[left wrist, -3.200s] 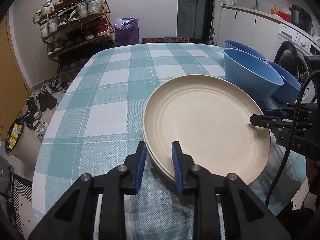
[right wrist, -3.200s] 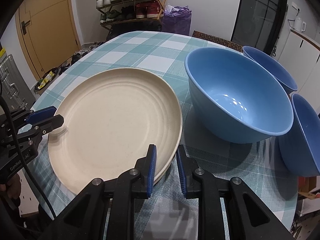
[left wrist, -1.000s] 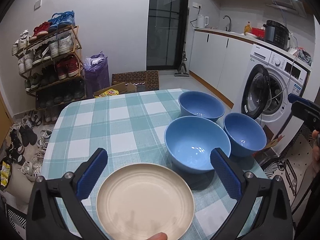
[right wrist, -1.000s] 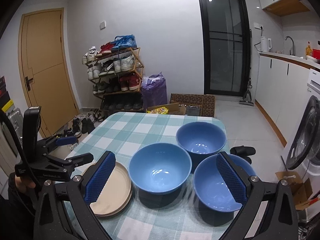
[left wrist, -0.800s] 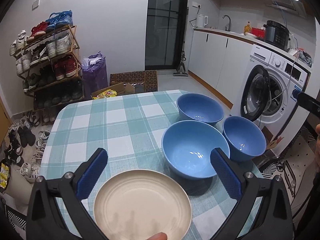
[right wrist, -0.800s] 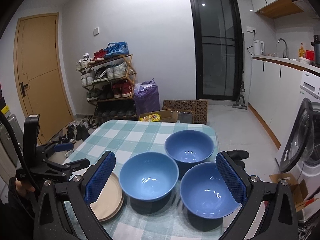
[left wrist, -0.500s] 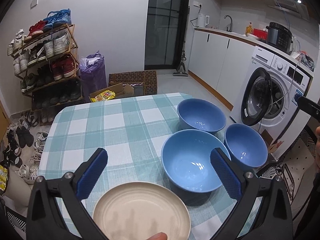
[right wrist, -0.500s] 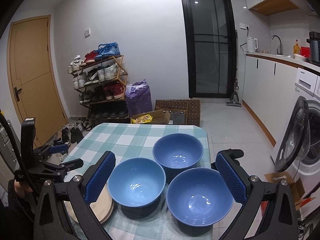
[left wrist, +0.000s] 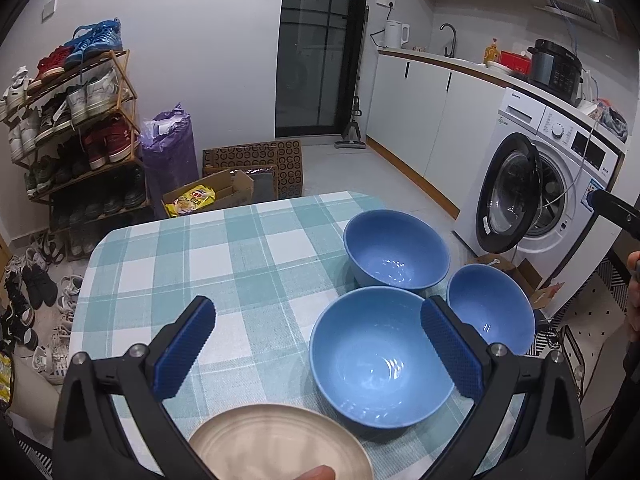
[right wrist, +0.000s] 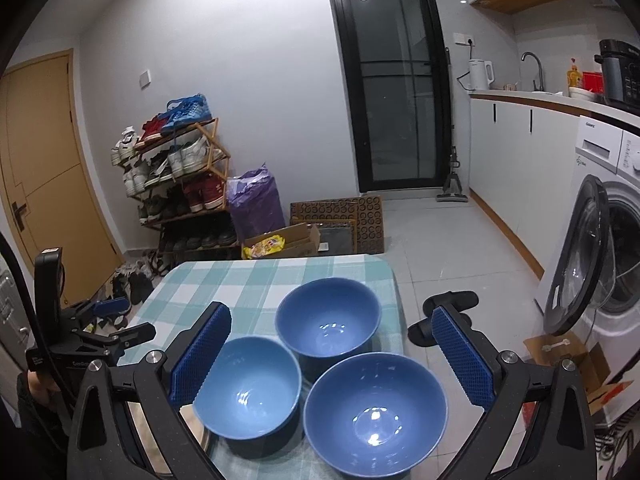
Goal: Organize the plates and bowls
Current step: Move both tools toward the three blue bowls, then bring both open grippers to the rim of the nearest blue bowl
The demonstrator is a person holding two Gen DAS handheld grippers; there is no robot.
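Overhead, three blue bowls point(left wrist: 380, 364) — all empty, cream plates point(left wrist: 280, 440) bare, both hand-held grippers point(left wrist: 316, 352) point(right wrist: 330, 354) spread wide.

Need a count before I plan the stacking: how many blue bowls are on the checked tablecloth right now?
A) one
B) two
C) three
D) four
C: three blue bowls stand apart on the tablecloth, the far bowl, the near bowl and the right bowl, with the cream plate beside them and none nested yet.
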